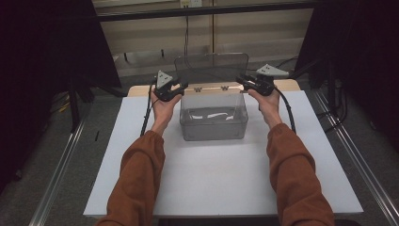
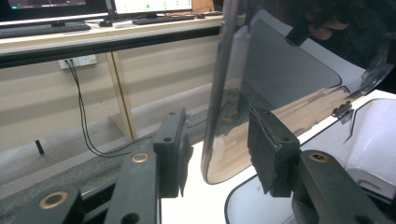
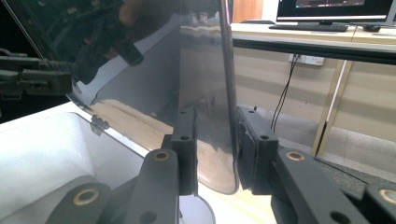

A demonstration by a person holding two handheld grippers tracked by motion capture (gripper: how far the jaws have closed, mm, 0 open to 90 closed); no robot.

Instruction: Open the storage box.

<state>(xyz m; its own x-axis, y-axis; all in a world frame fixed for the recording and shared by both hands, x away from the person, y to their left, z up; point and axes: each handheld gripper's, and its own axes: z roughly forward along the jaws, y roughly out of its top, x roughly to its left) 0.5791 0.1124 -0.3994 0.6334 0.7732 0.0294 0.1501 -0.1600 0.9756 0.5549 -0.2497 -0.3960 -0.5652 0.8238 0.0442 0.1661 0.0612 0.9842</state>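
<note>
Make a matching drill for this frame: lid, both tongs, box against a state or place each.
Things:
1. lid
2. left tongs
3. right tongs
4. clear plastic box

States or places:
A. sits on the white table
B. pads stand clear of the lid's edge on both sides
C. swung open, standing upright
D. pads closed on the lid's edge

Pairs: 1-C, 2-B, 3-D, 4-A
</note>
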